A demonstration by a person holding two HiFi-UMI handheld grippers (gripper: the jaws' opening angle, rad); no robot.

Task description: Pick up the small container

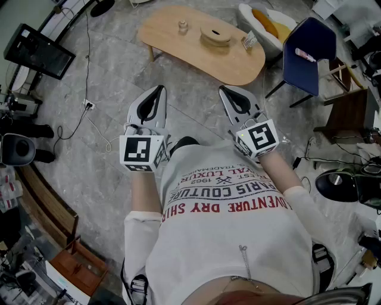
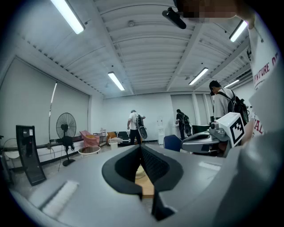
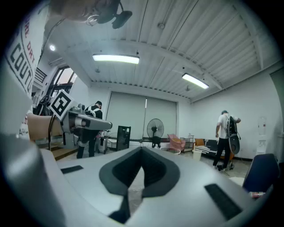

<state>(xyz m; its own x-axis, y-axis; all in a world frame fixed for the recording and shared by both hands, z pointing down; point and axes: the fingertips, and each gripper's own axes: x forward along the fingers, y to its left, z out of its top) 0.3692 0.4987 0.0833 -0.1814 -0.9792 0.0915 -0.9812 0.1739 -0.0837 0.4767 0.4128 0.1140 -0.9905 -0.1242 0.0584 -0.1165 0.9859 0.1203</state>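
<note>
Currently: left gripper (image 1: 159,90) and right gripper (image 1: 225,90) closed, empty, held level.
I hold both side by side before my chest, jaws together on nothing. Farther off, well apart from both, the small container (image 1: 183,26) stands on the wooden counter (image 1: 178,47), near a round wooden dish (image 1: 215,34).

You hold two grippers: left gripper (image 1: 159,89), right gripper (image 1: 224,89). Two marker cubes: left cube (image 1: 143,152), right cube (image 1: 259,138). You face one table (image 1: 178,50). Three items on it: one container (image 1: 183,25), one wooden disc (image 1: 215,36), one small object (image 1: 249,40), kind unclear. Two seats: one blue chair (image 1: 309,50), one white armchair (image 1: 247,13). One orange cushion (image 1: 265,24). One black screen (image 1: 38,50). One fan (image 2: 65,126). Left gripper view gives you three people: person with backpack (image 2: 220,99), person at back wall (image 2: 181,122), person in white top (image 2: 133,125). Four ceiling lights (image 2: 116,81) there.
</note>
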